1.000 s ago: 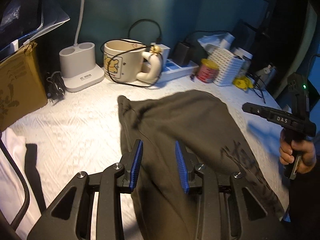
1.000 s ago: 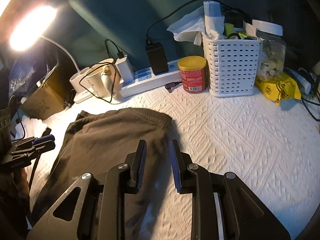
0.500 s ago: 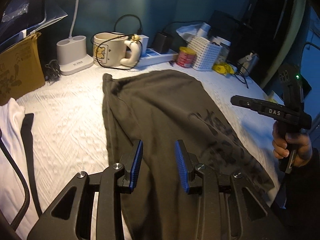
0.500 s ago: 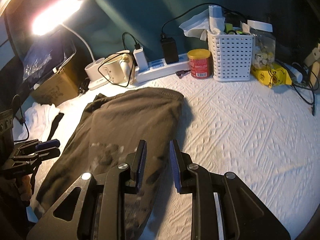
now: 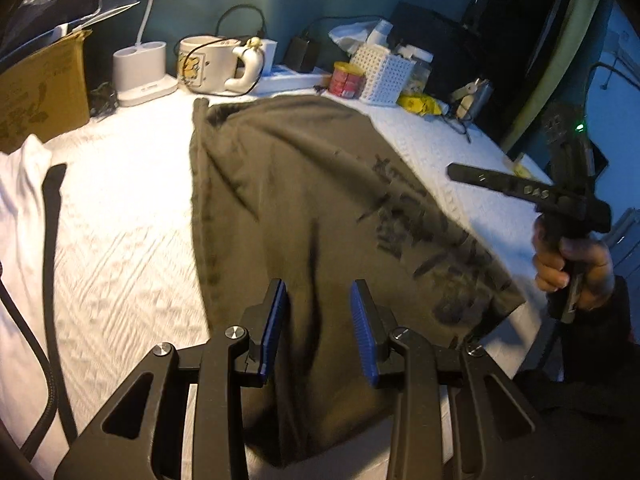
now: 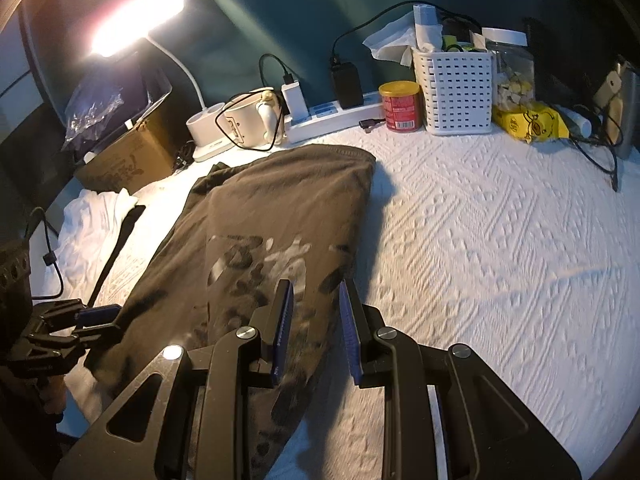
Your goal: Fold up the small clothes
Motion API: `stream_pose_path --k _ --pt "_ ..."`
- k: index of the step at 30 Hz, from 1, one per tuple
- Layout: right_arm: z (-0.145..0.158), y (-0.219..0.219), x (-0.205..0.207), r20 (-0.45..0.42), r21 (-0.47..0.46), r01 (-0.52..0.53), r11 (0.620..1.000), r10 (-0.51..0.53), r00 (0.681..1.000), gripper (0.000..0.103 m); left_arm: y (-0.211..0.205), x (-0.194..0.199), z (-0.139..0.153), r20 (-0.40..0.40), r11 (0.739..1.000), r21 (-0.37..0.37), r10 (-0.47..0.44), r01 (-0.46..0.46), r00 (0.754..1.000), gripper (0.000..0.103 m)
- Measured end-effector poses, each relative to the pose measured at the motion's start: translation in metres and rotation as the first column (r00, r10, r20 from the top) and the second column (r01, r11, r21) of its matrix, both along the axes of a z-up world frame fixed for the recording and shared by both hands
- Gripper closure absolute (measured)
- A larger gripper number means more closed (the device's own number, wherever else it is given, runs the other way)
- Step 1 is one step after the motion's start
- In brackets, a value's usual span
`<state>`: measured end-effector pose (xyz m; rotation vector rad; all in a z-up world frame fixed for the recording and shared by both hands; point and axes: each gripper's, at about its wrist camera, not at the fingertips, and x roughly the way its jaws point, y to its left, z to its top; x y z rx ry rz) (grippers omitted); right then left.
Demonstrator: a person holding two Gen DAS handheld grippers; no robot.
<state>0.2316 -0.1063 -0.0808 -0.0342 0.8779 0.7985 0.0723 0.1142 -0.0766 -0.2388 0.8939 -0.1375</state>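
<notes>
White textured table point(image 6: 500, 240) carries an olive printed T-shirt point(image 5: 304, 200), lying lengthwise. Left gripper point(image 5: 318, 324) and right gripper point(image 6: 316, 330) hover agape, empty. Grabbing one layer risks a crooked fold.

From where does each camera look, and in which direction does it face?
Left wrist: on the left gripper, facing over the olive garment to the desk's back; the right gripper and hand show.
Right wrist: on the right gripper, facing the same way; the left gripper shows at left.
Shared: garment, mug, white basket.
</notes>
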Motion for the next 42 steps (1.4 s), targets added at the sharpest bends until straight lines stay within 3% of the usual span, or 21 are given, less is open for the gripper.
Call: stream_pose_path --k 5,9,11,12,13,17,19,24,30,34,42 --pt "-0.003 -0.010 -0.011 -0.015 0.013 0.005 1.000 -0.005 1.000 0.078 0.000 -0.013 -0.005 -0.017 1.000 0.003 0.022 -0.022 1.000 0.070" --pt "-0.006 -0.020 -0.020 -0.058 0.044 0.009 0.999 -0.006 0.998 0.078 -0.007 -0.025 -0.014 -0.035 0.999 0.041 -0.021 0.022 0.999 0.070" --pt "-0.004 -0.023 -0.026 -0.060 0.054 0.006 0.999 -0.003 0.998 0.078 -0.008 -0.031 -0.014 -0.020 0.999 0.039 -0.037 0.038 0.999 0.077" --pt "-0.004 -0.023 -0.029 -0.058 0.056 0.004 0.998 -0.001 0.998 0.078 -0.009 -0.034 -0.012 -0.009 0.998 0.043 -0.044 0.045 0.999 0.095" --pt "-0.003 -0.023 -0.032 -0.058 0.057 0.001 0.998 0.002 0.998 0.078 -0.010 -0.036 -0.010 0.000 0.998 0.044 -0.051 0.051 0.999 0.099" --pt "-0.003 -0.022 -0.038 -0.073 0.060 -0.010 0.998 0.015 0.997 0.078 0.004 -0.044 0.007 0.063 0.996 -0.071 -0.050 0.054 0.997 0.100" --pt "-0.004 -0.021 -0.041 -0.073 0.054 -0.014 0.998 0.018 0.997 0.078 0.008 -0.045 0.014 0.077 0.995 -0.091 -0.044 0.051 0.996 0.100" --pt "-0.014 -0.016 -0.048 -0.085 0.006 -0.030 1.000 0.030 0.996 0.078 0.017 -0.050 0.019 0.081 0.996 -0.084 -0.036 0.043 0.996 0.100" --pt "-0.036 -0.016 -0.061 -0.126 -0.036 -0.042 0.998 0.037 0.991 0.078 0.023 -0.053 0.005 0.038 0.998 -0.058 -0.030 0.032 0.999 0.100" --pt "-0.039 -0.020 -0.070 -0.128 -0.043 -0.037 0.998 0.032 0.991 0.076 0.028 -0.057 0.002 0.030 0.996 -0.091 -0.023 0.026 0.999 0.100" --pt "-0.042 -0.027 -0.089 -0.126 -0.059 -0.015 0.998 0.008 0.992 0.073 0.025 -0.061 -0.010 -0.003 0.996 -0.087 -0.023 0.023 1.000 0.100"
